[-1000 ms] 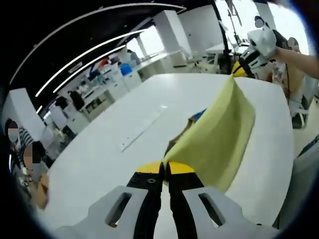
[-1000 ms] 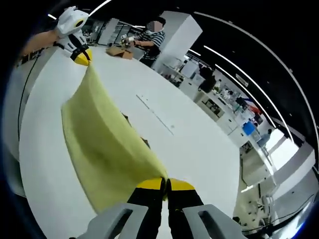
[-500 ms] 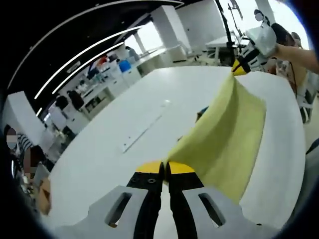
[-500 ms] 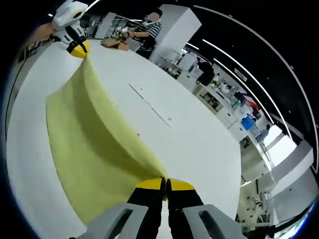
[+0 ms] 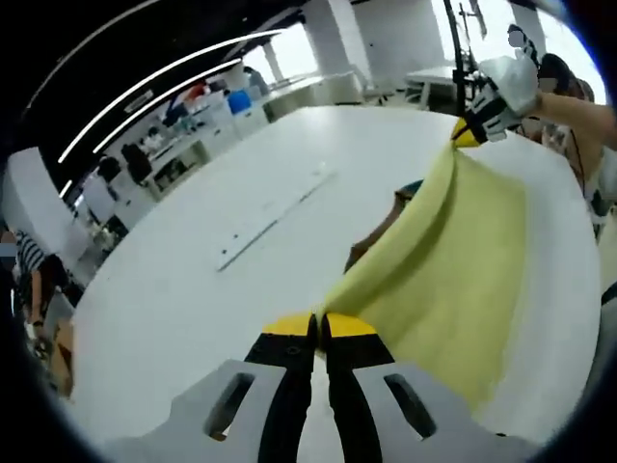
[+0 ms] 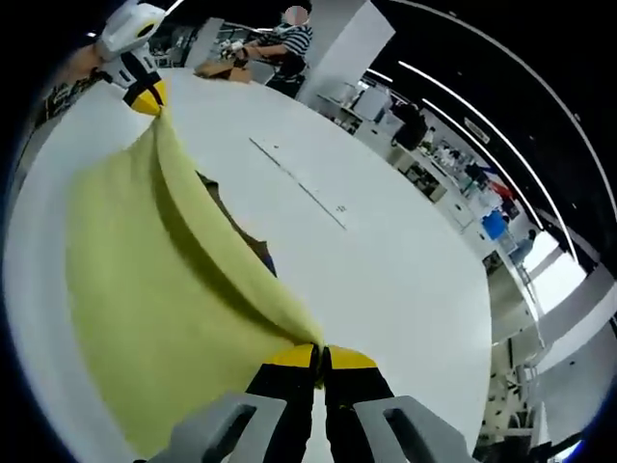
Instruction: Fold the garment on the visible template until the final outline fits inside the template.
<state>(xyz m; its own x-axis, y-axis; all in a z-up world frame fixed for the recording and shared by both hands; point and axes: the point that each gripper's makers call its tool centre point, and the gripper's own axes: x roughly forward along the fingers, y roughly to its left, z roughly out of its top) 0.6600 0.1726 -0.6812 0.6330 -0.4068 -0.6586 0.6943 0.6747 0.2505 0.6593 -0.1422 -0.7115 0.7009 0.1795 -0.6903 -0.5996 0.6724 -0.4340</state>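
A: Where is the garment (image 5: 448,280) at this moment?

B: The yellow cloth is stretched between the two grippers above the white surface (image 5: 202,289). In the left gripper view it runs from the left gripper (image 5: 320,328) at bottom centre up to the right gripper (image 5: 467,133) in the upper right of the frame. In the right gripper view the garment (image 6: 145,289) climbs from the right gripper (image 6: 320,355) at bottom centre to the left gripper (image 6: 145,96) in the upper left.

A: Are both grippers closed?

B: Yes. Each one has its jaws pressed together on a corner of the upper edge, so the garment hangs from that taut edge and its lower part sags toward the surface.

A: And the template?

B: Something dark, brownish with a bit of blue (image 5: 386,227), peeks out beneath the raised cloth. It may be the template, but too little of it shows to be sure.

A: Which relation does the coming move depend on?

B: The held edge is the long axis, running straight from one gripper to the other. The dark patch lies just under and behind that edge, roughly midway, so neither hand looks clearly nearer. I judge both would need to carry the edge across together and lay it down evenly.

A: Anything else around?

B: A long thin strip (image 6: 299,185) lies on the surface, well apart from the cloth.
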